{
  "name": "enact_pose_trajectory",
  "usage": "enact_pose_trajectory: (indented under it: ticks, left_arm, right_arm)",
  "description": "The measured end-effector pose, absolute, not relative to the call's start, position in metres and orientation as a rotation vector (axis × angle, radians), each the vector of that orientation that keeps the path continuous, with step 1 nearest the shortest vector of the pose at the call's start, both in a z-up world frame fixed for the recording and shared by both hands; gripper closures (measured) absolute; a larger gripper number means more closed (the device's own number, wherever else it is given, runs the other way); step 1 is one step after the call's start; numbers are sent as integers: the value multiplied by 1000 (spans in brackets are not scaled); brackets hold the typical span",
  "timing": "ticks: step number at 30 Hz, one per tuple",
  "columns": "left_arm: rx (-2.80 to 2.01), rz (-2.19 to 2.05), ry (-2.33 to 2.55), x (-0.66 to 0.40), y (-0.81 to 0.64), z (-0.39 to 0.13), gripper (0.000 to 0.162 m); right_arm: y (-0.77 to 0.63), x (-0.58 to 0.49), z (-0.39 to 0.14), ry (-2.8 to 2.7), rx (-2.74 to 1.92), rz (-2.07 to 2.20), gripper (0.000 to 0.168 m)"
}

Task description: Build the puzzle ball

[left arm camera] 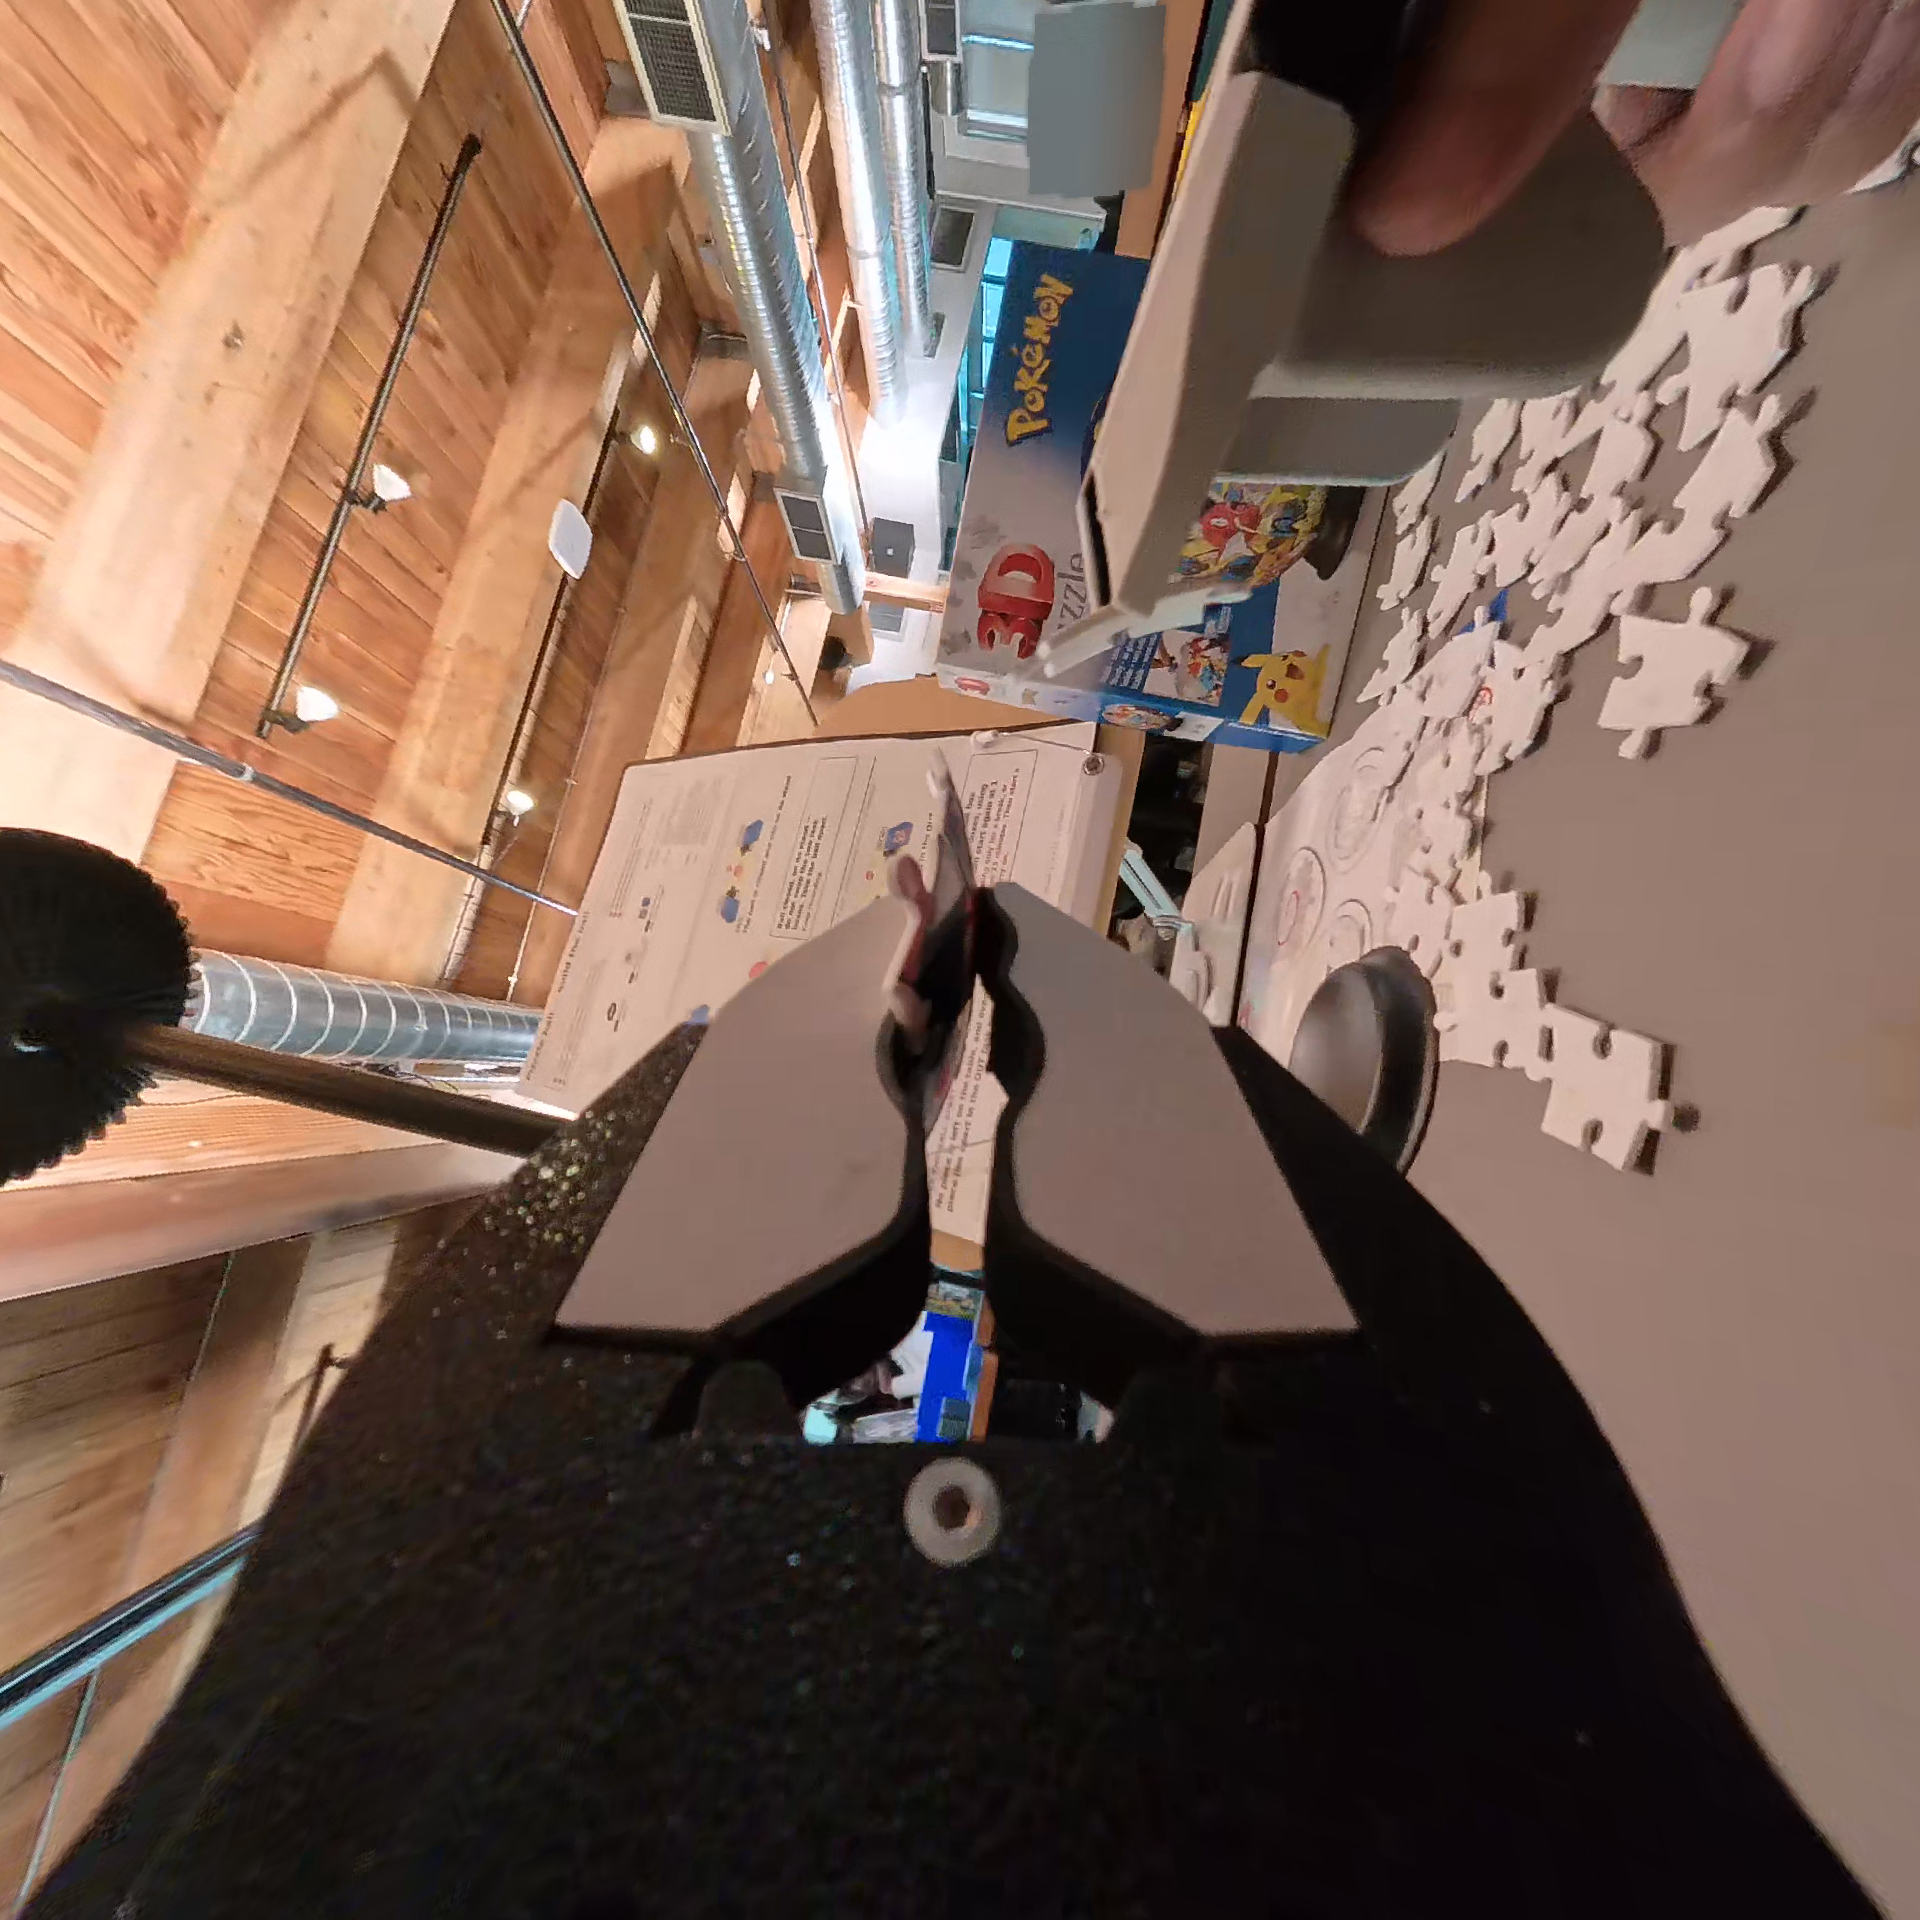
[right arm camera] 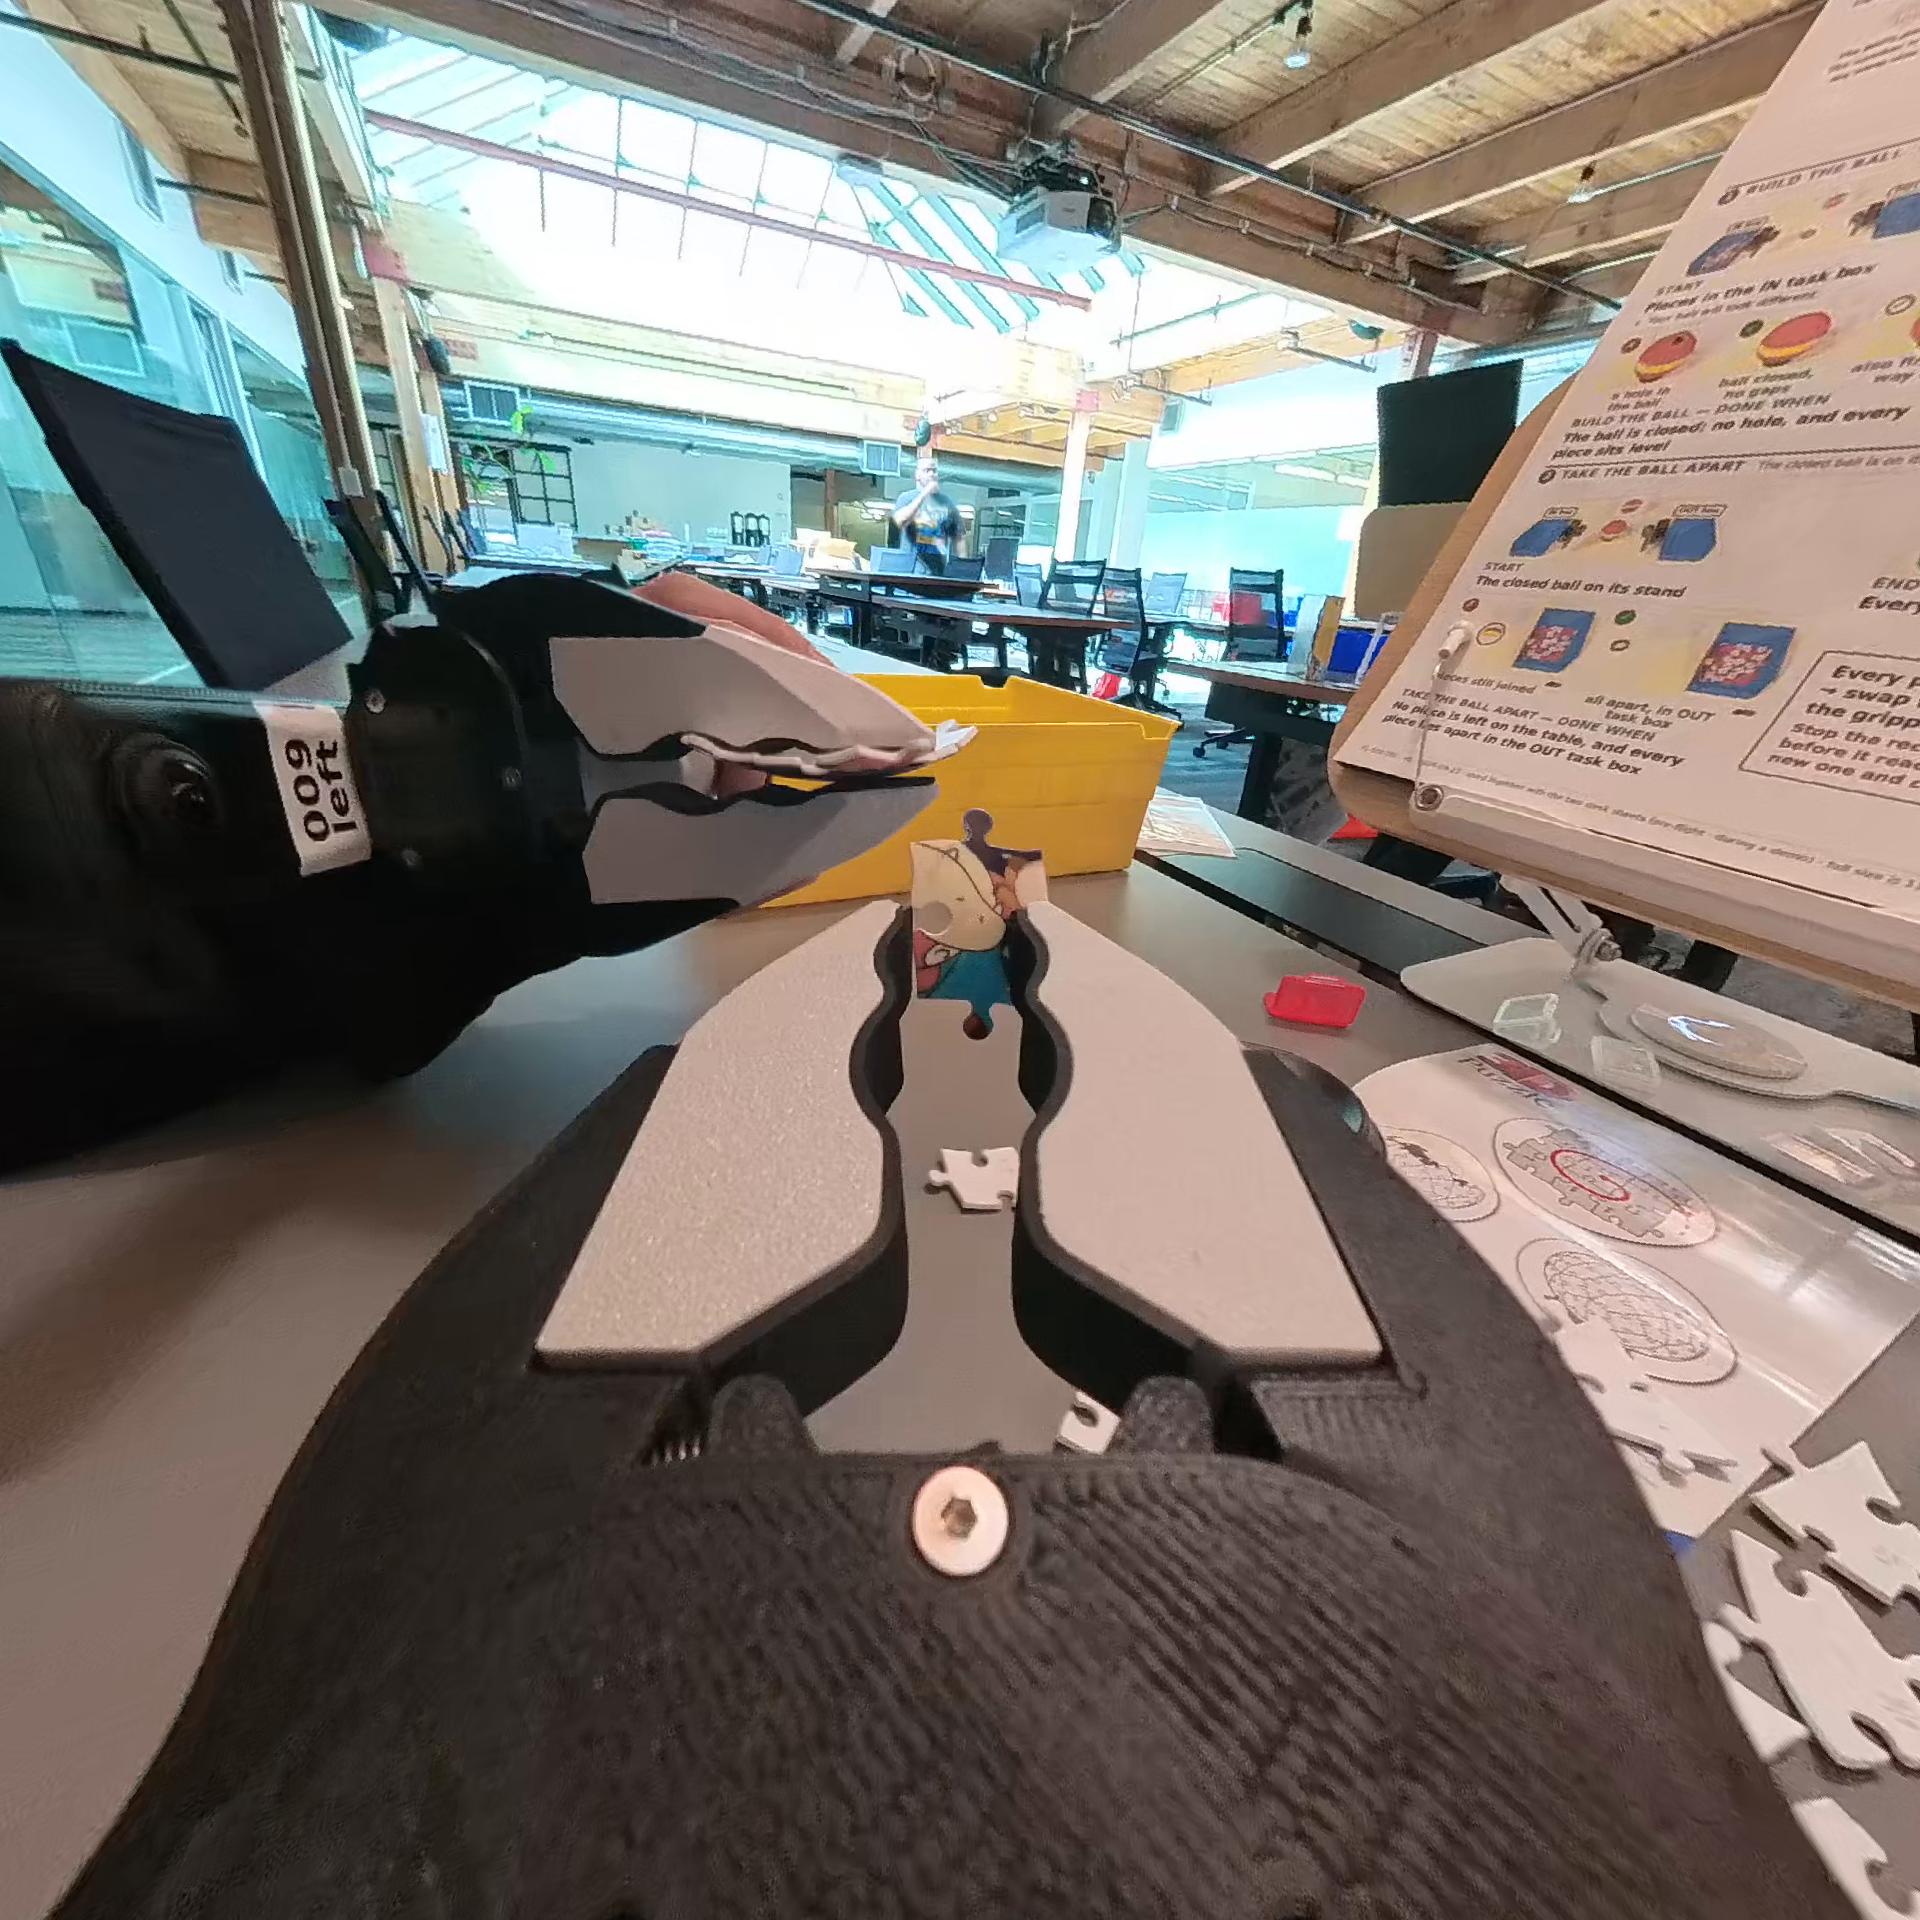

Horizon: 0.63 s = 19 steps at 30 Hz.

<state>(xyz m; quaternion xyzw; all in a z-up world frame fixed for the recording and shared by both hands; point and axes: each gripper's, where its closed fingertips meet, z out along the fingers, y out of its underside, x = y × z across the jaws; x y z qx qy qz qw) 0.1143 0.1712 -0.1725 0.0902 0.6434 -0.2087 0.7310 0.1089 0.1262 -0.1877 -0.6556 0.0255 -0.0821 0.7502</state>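
Note:
My left gripper [left arm camera: 951, 909] is shut on a puzzle piece [left arm camera: 935, 940], seen edge-on with a red and dark printed face. In the right wrist view the left gripper [right arm camera: 925, 769] comes in from the left, and its piece [right arm camera: 951, 740] shows white at the tips. My right gripper [right arm camera: 971, 920] is shut on a coloured puzzle piece [right arm camera: 971, 914], held upright above the grey table [right arm camera: 312, 1247]. The right gripper [left arm camera: 1107, 608] also shows in the left wrist view, its piece [left arm camera: 1127, 629] edge-on. The two grippers are close, their pieces apart.
Several white face-down pieces [left arm camera: 1558, 520] lie scattered on the table, some by my right gripper [right arm camera: 1818, 1621]. A black ball stand [left arm camera: 1371, 1049], the puzzle box [left arm camera: 1039, 499], a propped instruction board [right arm camera: 1662, 520], a yellow bin [right arm camera: 1039, 790], a diagram sheet [right arm camera: 1610, 1226] and a small red object [right arm camera: 1314, 1000] surround the work area.

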Motion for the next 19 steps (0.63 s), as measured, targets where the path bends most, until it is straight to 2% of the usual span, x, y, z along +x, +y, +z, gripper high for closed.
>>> enact_pose_trajectory:
  ticks: [19]
  left_arm:
    - [61,-130,1351,134,206,-171,158]
  right_arm:
    - [130,110,-194,51,-1477,-214,151]
